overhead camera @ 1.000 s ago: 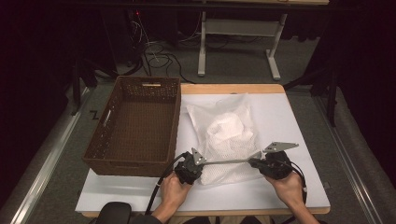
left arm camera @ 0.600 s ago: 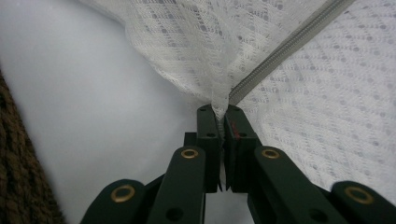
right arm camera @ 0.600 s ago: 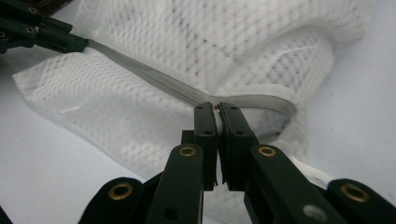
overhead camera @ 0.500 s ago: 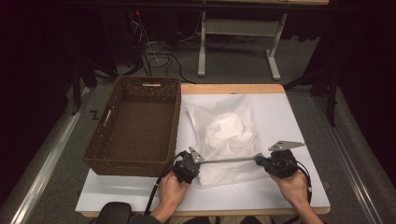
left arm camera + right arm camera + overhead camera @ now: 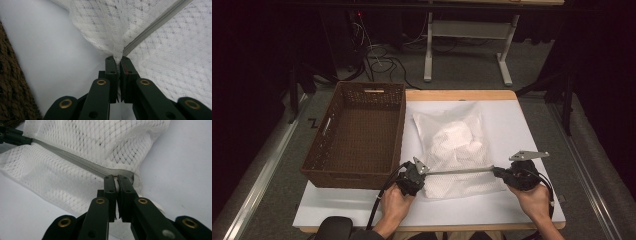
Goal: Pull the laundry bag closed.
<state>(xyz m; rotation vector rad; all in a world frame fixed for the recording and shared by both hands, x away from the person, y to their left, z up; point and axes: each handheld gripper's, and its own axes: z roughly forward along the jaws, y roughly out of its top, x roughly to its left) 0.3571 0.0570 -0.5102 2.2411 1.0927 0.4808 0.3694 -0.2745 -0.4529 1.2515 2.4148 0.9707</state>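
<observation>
Mesh bag (image 5: pixel 457 150) (white) — tools (image 5: pixel 414 175) (image 5: pixel 507 175) gripping, basket (image 5: pixel 357 135) beside

Dark green fingers (image 5: pixel 111 72) — brass rivets, black cables, grey three-cornered plate (image 5: pixel 528 155).

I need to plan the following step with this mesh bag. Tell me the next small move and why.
Probably keep the left gripper clamped on the mesh laundry bag corner and let the right gripper finish its pull along the zipper. Both are shut on the bag's near edge, the grey zipper runs taut between them, and the right one sits at its far end.
</observation>
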